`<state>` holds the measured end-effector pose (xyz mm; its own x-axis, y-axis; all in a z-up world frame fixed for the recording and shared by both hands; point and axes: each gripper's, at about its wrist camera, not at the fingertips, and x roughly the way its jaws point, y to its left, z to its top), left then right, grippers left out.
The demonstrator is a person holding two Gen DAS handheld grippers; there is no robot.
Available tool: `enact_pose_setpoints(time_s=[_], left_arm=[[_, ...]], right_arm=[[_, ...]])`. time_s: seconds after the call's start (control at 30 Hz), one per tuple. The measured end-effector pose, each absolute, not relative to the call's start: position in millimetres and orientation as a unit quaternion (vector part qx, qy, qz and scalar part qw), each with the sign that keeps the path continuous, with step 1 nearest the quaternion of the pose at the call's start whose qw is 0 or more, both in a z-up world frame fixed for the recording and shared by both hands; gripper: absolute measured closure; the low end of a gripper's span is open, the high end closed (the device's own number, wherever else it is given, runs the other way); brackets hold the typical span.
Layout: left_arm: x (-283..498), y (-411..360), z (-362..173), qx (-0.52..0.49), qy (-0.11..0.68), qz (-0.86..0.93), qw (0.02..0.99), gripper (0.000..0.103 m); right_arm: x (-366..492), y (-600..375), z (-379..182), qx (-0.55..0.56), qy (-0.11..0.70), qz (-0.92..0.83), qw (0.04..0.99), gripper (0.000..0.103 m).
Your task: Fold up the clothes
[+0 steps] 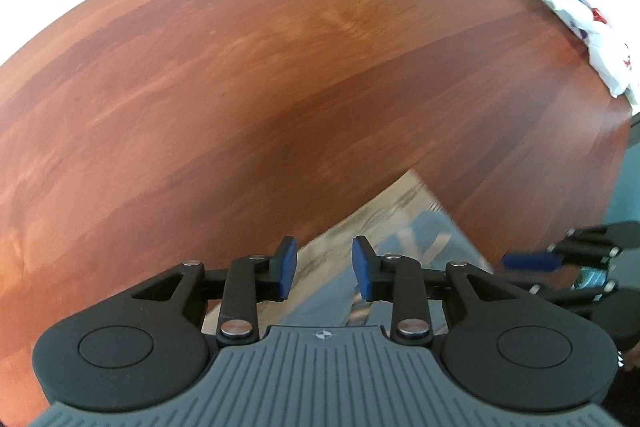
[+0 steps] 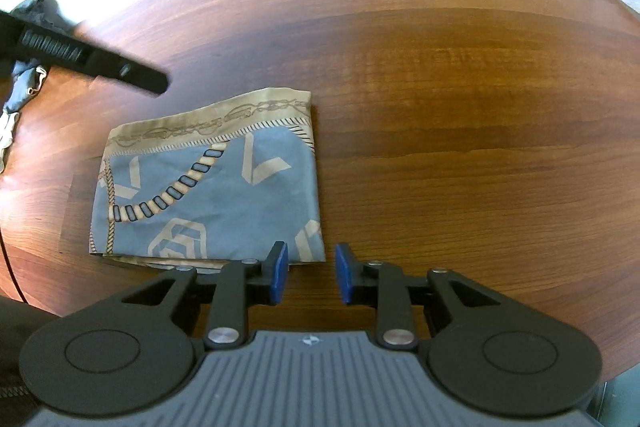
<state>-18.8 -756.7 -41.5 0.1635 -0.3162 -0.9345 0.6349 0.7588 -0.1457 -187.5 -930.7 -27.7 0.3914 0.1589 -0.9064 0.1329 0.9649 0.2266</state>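
Note:
A folded blue and beige scarf (image 2: pixel 208 187) with a rope and chain print lies flat on the wooden table (image 2: pixel 440 107). My right gripper (image 2: pixel 312 273) is open and empty, just above the table at the scarf's near right corner. My left gripper (image 1: pixel 325 267) is open and empty, over the scarf's corner (image 1: pixel 384 223), which is blurred in that view. The right gripper's blue pad (image 1: pixel 532 261) shows at the right edge of the left wrist view. The left gripper's black body (image 2: pixel 88 61) shows blurred at the upper left of the right wrist view.
A white plastic bag (image 1: pixel 568 15) lies at the table's far right edge. A heap of grey-blue and white cloth (image 2: pixel 24 75) lies at the left of the table. The table's far edge meets bright white light.

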Motion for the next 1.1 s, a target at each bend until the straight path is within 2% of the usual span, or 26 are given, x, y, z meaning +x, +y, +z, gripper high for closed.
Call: enact_pose_setpoints(time_s=[0.2, 0.43, 1.1], left_arm=[[-28.2, -718.7, -57.9, 0.12, 0.584, -0.282, 0.752, 0.069], [-37.7, -693.0, -74.0, 0.121, 0.588, -0.274, 0.752, 0.069], [-3.6, -697.7, -85.5, 0.26, 0.549, -0.422, 0.673, 0.066]], right_arm=[[-185.4, -930.0, -29.6, 0.123, 0.556, 0.011, 0.822, 0.062], [-182.8, -924.5, -32.4, 0.113, 0.563, 0.021, 0.818, 0.062], [-211.9, -867.0, -20.8, 0.15, 0.555, -0.033, 0.818, 0.054]])
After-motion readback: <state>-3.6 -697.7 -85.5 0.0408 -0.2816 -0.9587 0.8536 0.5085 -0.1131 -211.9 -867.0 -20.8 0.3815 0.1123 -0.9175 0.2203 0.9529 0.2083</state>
